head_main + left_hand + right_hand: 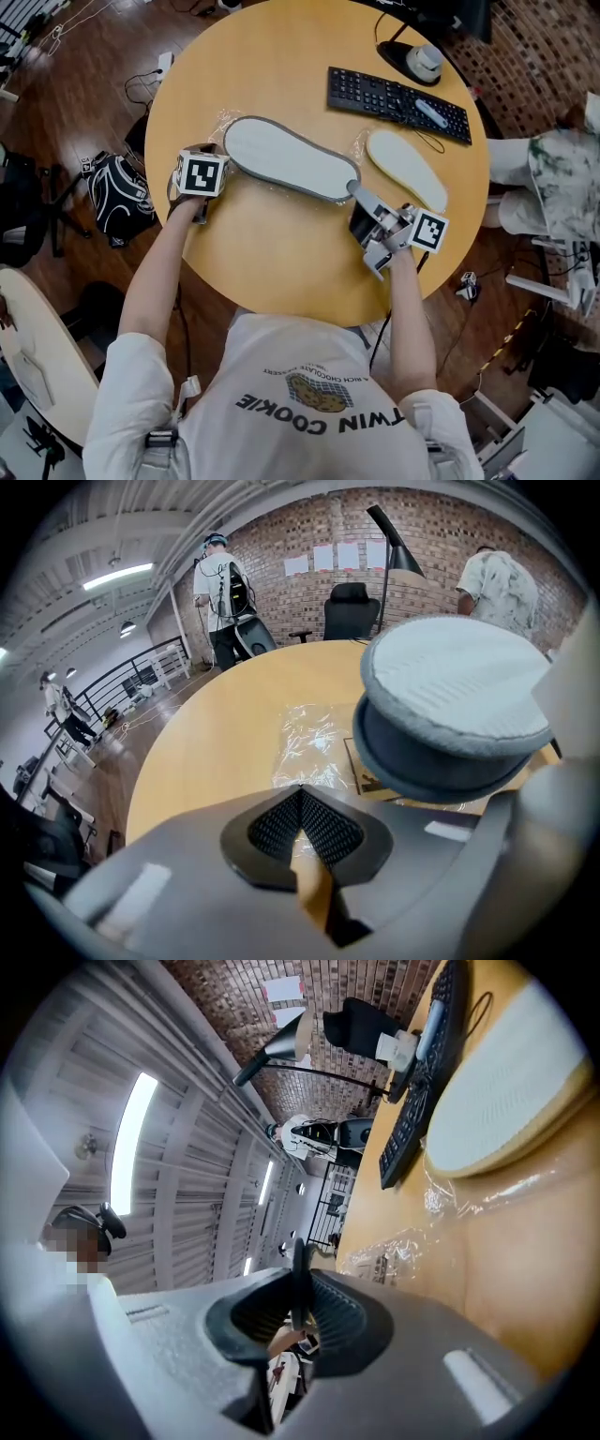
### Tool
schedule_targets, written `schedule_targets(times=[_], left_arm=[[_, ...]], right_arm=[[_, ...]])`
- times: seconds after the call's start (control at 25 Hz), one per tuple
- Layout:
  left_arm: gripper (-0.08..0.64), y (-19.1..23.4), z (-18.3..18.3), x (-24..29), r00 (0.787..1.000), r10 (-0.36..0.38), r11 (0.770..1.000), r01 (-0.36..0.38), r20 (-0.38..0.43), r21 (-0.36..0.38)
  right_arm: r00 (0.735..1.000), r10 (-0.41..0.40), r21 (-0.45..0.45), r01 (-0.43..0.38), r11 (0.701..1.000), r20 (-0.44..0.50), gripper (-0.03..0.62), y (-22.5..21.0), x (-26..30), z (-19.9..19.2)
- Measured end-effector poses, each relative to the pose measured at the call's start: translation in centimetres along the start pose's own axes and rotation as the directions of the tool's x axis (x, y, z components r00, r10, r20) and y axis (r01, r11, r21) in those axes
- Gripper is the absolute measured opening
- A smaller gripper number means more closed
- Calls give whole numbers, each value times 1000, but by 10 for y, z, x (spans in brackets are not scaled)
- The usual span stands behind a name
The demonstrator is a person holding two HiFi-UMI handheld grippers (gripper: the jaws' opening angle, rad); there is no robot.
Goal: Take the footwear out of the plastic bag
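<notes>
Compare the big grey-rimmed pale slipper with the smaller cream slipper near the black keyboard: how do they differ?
The grey-rimmed pale slipper looks longer and wider than the cream slipper. Its rim is dark grey; the cream slipper has a yellowish edge. The right gripper pinches the grey-rimmed pale slipper's end; the cream slipper lies untouched. Both are flat and foot-shaped.

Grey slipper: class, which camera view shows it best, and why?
Head view: the grey slipper shows whole, end to end. The left gripper view catches only one rounded end, close up. The right gripper view gives just a thin dark edge pinched in the right gripper.
</notes>
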State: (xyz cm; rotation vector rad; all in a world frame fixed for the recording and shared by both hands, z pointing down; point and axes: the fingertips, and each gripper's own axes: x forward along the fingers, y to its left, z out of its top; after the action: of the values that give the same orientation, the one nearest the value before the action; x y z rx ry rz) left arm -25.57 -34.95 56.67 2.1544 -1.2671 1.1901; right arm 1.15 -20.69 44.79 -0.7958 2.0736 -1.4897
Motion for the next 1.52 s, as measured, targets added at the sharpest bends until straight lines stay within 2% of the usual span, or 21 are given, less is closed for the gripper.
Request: schedule_targets(times=[0.12, 0.32, 0.52, 0.64, 0.68, 0.8, 0.96, 1.12, 1.24, 1.36, 1.52], left_arm=[[3, 0, 0, 2, 1000, -8, 1000, 9, 15, -6], [3, 3, 1, -1, 1000, -5, 1000, 5, 30, -14], [3, 3, 0, -1, 999, -3, 1000, 3, 46, 4], [3, 2, -1, 1, 998, -2, 1000, 2, 58, -2], [3, 2, -1, 1, 998, -2, 1000, 2, 60, -4], [5, 2, -3, -1, 998, -4, 1000, 5, 66, -14], [5, 0, -2, -9, 996, -9, 1000, 12, 93, -28], [5, -7, -2, -19, 992, -15, 999, 21, 128, -48], [5, -16, 5, -29, 985, -27, 998, 38, 171, -59], [5, -29, 12, -40, 976, -53, 995, 71, 211, -76], [5, -53, 18, -57, 962, -95, 987, 124, 257, -99]], right_arm=[[999, -41, 14, 41, 999, -15, 61, -18, 13, -4], [983, -184, 27, 184, 982, -28, 61, -51, 20, -9], [947, -317, -88, 312, 946, -47, 64, -67, 17, -8], [897, -440, -49, 438, 898, -40, 72, -82, 8, -16], [893, -448, -69, 445, 893, -39, 75, -84, 9, -17], [868, -494, -167, 482, 860, -42, 83, -88, 11, -17], [807, -589, -287, 553, 782, -51, 92, -94, 10, -19], [758, -651, -385, 588, 711, -44, 98, -97, 8, -21], [721, -693, -459, 609, 646, -20, 101, -99, 5, -18], [703, -711, -504, 613, 609, -5, 104, -96, 6, -18], [699, -715, -542, 610, 578, 23, 104, -85, 4, -17]])
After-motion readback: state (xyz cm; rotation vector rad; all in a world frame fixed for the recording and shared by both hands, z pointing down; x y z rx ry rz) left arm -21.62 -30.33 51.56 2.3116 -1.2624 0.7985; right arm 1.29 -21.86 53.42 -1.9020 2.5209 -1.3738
